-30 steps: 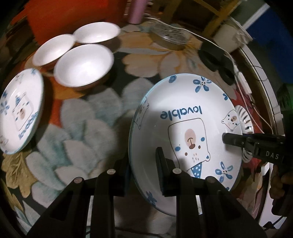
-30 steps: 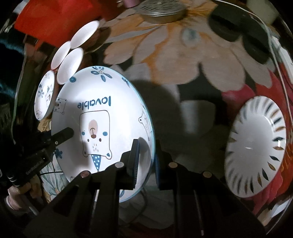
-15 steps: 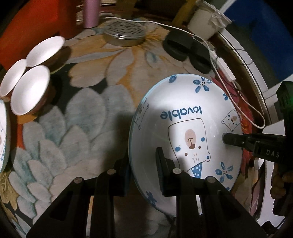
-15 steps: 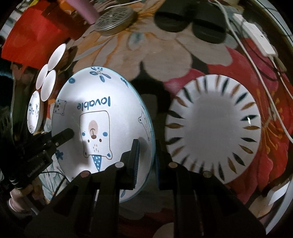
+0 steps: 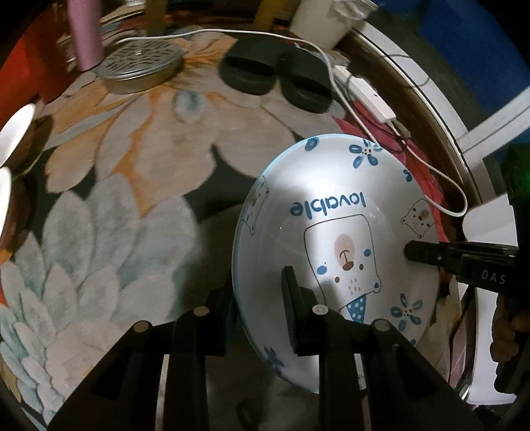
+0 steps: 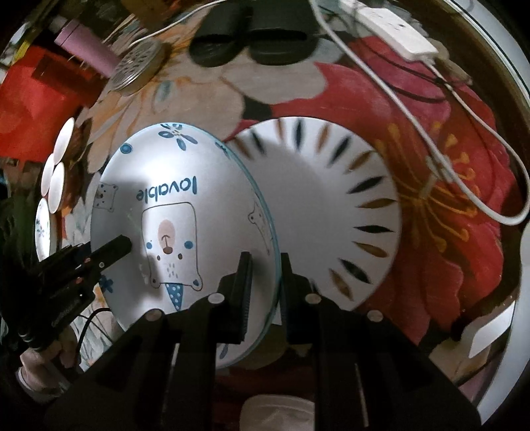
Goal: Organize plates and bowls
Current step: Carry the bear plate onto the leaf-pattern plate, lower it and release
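Note:
A white bear plate with blue flowers and the word "lovable" (image 5: 334,228) is held above the floral table by both grippers. My left gripper (image 5: 258,298) is shut on its left rim. My right gripper (image 6: 265,272) is shut on its right rim. The bear plate in the right wrist view (image 6: 185,212) overlaps the left edge of a white plate with dark and gold dashes (image 6: 331,212) lying on the table. Three white bowls (image 6: 56,165) and a second bear plate (image 6: 43,228) sit at the far left.
A round metal lid (image 5: 139,63), a pink bottle (image 5: 84,33) and two black pads (image 5: 275,79) lie at the back. A white power strip (image 6: 391,30) and its cable (image 6: 463,126) run along the right side of the table edge.
Both grippers have carried the bear plate to the right. The bowls slid off to the left edge of view, and the dashed plate now lies right beside and partly under the held plate.

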Motion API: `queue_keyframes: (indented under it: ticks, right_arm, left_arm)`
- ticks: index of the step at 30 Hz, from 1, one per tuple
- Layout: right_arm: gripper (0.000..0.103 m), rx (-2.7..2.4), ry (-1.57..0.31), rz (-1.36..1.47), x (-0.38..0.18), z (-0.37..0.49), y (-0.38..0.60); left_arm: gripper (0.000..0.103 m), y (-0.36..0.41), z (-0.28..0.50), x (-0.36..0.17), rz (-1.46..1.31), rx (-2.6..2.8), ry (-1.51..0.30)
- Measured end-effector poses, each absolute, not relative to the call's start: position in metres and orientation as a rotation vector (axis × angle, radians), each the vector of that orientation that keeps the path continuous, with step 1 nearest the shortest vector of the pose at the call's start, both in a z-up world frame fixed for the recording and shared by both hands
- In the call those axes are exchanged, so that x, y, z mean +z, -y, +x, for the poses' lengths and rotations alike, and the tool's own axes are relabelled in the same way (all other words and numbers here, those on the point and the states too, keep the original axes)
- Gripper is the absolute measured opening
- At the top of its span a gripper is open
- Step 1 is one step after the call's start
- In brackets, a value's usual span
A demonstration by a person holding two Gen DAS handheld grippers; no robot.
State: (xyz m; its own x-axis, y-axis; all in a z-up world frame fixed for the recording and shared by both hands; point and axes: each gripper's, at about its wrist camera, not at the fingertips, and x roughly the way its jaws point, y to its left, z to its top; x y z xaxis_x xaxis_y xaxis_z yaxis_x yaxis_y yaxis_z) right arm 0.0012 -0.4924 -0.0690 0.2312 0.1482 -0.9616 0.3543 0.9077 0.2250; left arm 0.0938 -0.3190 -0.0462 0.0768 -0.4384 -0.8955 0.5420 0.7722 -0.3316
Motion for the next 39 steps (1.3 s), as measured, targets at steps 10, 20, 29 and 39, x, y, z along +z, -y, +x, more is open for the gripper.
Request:
queue_keyframes:
  ticks: [10, 20, 29, 39]
  right_arm:
    - [0.016, -0.218, -1.344, 0.507, -0.08, -0.021, 0.538]
    - [0.016, -0.259, -1.341, 0.577, -0.1, -0.024, 0.568]
    - [0.016, -0.272, -1.338, 0.673, -0.119, -0.025, 0.581]
    - [0.019, -0.258, -1.309, 0.758, -0.124, -0.029, 0.586]
  left_arm:
    - [0.024, 0.372, 0.088, -0.057, 0.142, -0.772, -1.316]
    - [0.024, 0.405, 0.082, -0.07, 0.21, -0.778, -1.322]
    - [0.027, 0.413, 0.087, -0.074, 0.21, -0.781, -1.36]
    - [0.097, 0.421, 0.083, -0.071, 0.105, -0.888, -1.425]
